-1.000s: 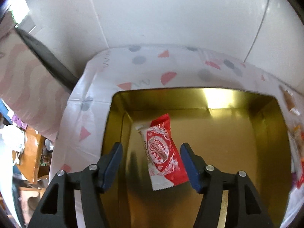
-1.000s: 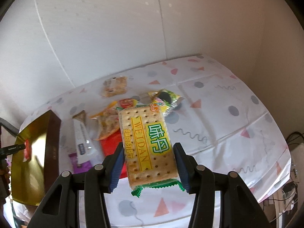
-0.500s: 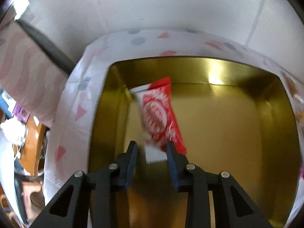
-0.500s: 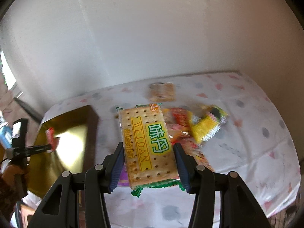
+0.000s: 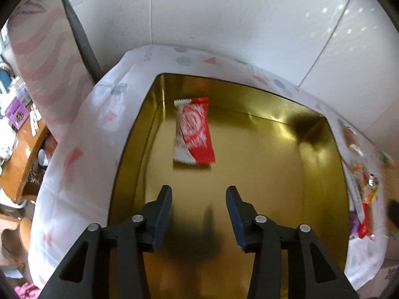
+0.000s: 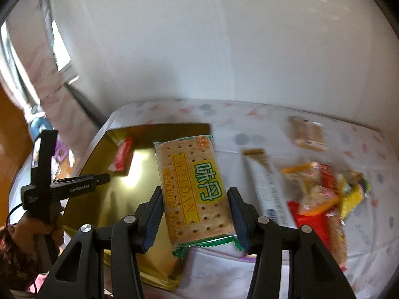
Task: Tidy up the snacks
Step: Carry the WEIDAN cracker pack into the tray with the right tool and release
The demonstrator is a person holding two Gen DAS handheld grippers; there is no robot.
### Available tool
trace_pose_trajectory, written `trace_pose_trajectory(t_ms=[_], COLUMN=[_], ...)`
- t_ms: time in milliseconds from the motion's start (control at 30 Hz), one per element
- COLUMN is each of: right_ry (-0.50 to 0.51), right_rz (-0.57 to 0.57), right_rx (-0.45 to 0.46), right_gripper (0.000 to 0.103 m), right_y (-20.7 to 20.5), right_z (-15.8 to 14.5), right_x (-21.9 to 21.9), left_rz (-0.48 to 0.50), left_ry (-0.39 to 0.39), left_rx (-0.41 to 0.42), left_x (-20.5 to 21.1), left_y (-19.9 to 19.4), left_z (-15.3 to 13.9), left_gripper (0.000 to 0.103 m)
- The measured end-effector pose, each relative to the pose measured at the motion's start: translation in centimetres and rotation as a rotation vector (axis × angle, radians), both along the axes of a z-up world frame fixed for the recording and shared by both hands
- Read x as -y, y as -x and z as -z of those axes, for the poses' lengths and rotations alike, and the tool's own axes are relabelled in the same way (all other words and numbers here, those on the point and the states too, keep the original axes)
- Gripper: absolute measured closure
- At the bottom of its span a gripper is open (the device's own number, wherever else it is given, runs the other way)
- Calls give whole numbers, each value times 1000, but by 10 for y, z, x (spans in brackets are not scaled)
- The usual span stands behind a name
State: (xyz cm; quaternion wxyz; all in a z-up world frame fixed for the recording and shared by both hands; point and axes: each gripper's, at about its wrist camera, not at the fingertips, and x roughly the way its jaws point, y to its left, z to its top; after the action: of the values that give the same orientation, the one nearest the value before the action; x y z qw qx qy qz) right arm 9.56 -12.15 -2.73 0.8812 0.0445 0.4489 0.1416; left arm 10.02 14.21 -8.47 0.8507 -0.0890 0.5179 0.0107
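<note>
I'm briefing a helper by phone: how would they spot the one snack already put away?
Find the gold tin at the table's end. Inside, near its far corner, lies a red-and-white wrapper, the only snack in it; the rest lie on the cloth.

The tin (image 5: 321, 164) was shiny gold inside. In it lay a red-and-white wrapper (image 5: 192, 134). The cracker packet (image 6: 194, 189) was tan with a yellow band, green characters and green crimped ends. Beside the tin, the tablecloth (image 6: 249, 129) was white with grey dots and pink triangles. Right of the tin lay red, yellow and orange packets (image 6: 321, 191).
</note>
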Motion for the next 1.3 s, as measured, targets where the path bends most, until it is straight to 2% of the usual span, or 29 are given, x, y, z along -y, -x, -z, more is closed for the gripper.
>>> trace_pose_trajectory(t_ms=[67, 167, 267, 333, 467, 700, 900, 1100, 1200, 1300], right_ry=[-4, -4, 3, 9, 15, 6, -3, -36, -59, -36], right_rz=[-32, -77, -106, -121, -135, -110, -44, 15, -20, -55], right_rx=[-20, -61, -94, -114, -148, -242, -275, -323, -325, -315], right_gripper=[51, 51, 51, 51, 51, 51, 51, 50, 49, 49], right_y=[-7, -20, -29, -37, -52, -90, -115, -134, -137, -132], right_z=[5, 17, 29, 36, 44, 69, 79, 98, 99, 93], right_x=[-13, -34, -51, -64, -85, -115, -132, -147, -158, -164], left_rz=[0, -5, -17, -34, -51, -53, -79, -102, -117, -138], left_ry=[4, 21, 13, 14, 27, 7, -9, -25, -26, -6], left_rx=[-1, 1, 8, 11, 27, 44, 38, 36, 31, 30], left_x=[3, 4, 2, -1, -10, -20, -35, -52, -58, -63], left_y=[14, 27, 32, 36, 43, 53, 65, 76, 80, 80], left_z=[-2, -6, -10, -12, -18, -25, -28, -29, -28, -28], left_gripper=[47, 46, 42, 36, 33, 31, 25, 24, 24, 24])
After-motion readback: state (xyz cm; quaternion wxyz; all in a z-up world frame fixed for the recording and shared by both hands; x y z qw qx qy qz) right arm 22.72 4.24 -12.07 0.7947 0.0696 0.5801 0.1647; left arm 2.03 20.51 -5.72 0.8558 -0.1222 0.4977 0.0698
